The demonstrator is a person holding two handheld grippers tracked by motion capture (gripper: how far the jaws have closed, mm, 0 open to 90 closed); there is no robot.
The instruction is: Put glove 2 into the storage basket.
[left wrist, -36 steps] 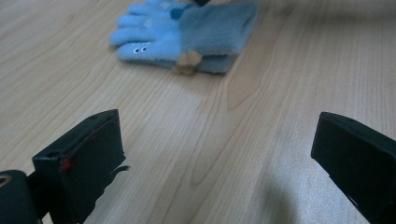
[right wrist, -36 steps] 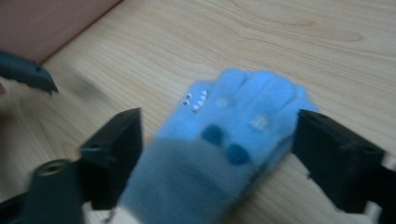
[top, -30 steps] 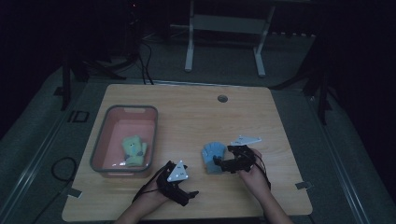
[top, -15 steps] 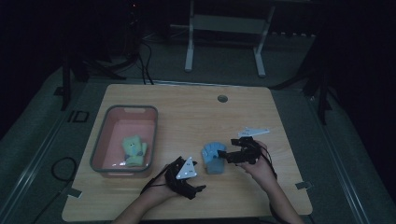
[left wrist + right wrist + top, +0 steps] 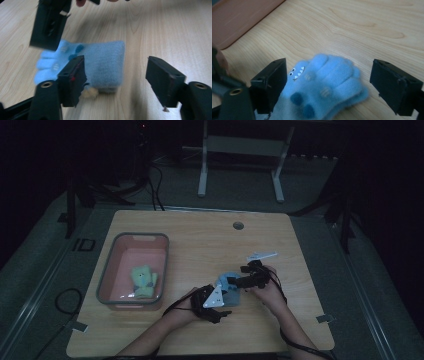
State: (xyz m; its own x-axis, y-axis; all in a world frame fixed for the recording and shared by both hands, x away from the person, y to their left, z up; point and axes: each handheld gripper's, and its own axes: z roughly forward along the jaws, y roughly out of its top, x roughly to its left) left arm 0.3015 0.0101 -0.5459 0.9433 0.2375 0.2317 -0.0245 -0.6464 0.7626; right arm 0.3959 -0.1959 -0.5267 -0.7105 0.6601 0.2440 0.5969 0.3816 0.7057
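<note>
Fingers (image 5: 72, 80) of the left gripper (image 5: 117, 82) have been closing, spread around the blue toy (image 5: 100, 67), while the right gripper (image 5: 332, 85) gapes over it.

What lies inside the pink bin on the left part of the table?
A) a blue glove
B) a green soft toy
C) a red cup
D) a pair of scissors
B: in the high view a green soft toy lies inside the pink bin, while the blue glove is out on the table between the two grippers.
</note>
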